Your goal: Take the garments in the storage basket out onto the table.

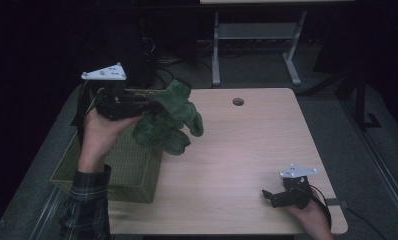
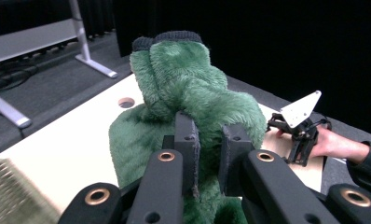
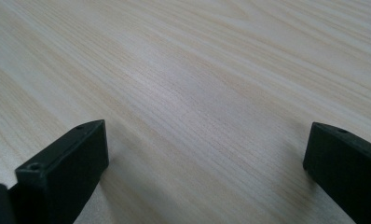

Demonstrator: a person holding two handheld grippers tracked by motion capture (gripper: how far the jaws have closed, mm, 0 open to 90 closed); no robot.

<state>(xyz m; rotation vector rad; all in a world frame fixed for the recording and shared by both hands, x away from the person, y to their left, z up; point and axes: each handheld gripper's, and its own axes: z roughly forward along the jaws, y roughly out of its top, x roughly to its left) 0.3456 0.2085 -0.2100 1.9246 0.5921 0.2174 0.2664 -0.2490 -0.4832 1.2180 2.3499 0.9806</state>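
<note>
Left gripper point(image 2: 207, 144) clamped on green plush toy point(image 2: 193, 93) between its jaws, right gripper point(image 3: 207, 154) wide open over bare tabletop point(image 3: 197, 70)

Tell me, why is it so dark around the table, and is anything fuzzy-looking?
In the high view the room is dim and the table is the lit part. In the left gripper view the green plush toy is sharp, but the basket corner is blurred. In the right gripper view the near black jaws look soft, with pale glare on the wood.
</note>
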